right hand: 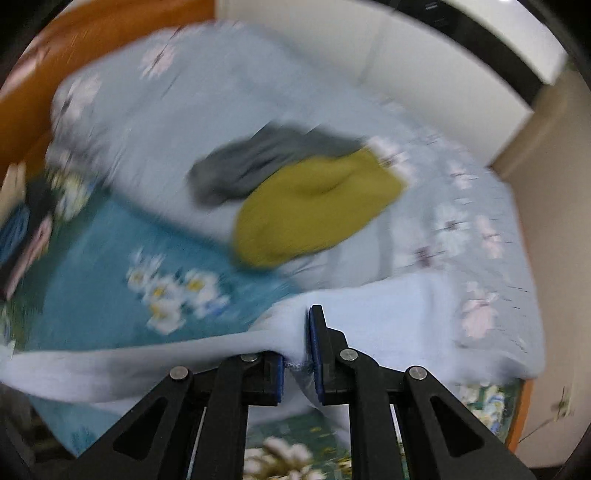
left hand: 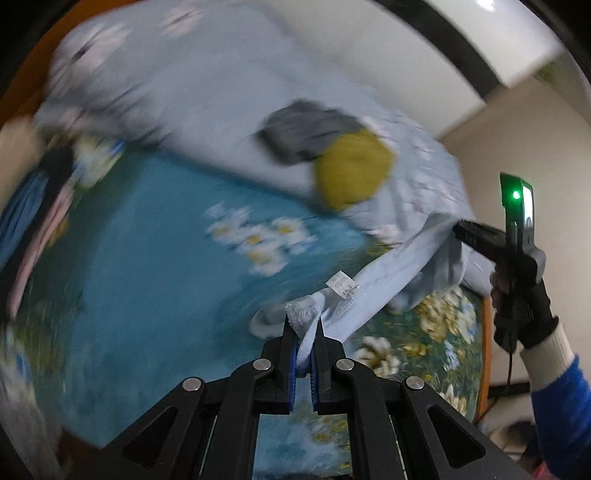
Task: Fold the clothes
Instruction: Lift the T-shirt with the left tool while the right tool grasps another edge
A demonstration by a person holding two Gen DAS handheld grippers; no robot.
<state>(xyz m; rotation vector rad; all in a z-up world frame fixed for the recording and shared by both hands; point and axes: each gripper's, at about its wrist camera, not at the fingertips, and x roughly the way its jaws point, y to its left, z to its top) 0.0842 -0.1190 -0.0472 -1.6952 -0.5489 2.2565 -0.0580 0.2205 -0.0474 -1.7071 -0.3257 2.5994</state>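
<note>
A light blue garment [left hand: 391, 273] with a white label [left hand: 341, 283] hangs stretched between my two grippers above the bed. In the left wrist view my left gripper [left hand: 303, 326] is shut on a hem of it. My right gripper [left hand: 461, 230], held by a gloved hand [left hand: 521, 310], grips the other end at the right. In the right wrist view my right gripper [right hand: 299, 332] is shut on the light blue garment [right hand: 388, 317]; the cloth drapes over the left finger and hides its tip. Both views are blurred.
An olive-yellow garment [right hand: 317, 206] and a grey garment [right hand: 266, 162] lie on a pale floral quilt [right hand: 177, 122]. A teal flowered bedsheet [left hand: 147, 240] spreads below. More clothes [left hand: 33, 221] lie at the left. An orange wooden bed frame [right hand: 92, 33] stands behind.
</note>
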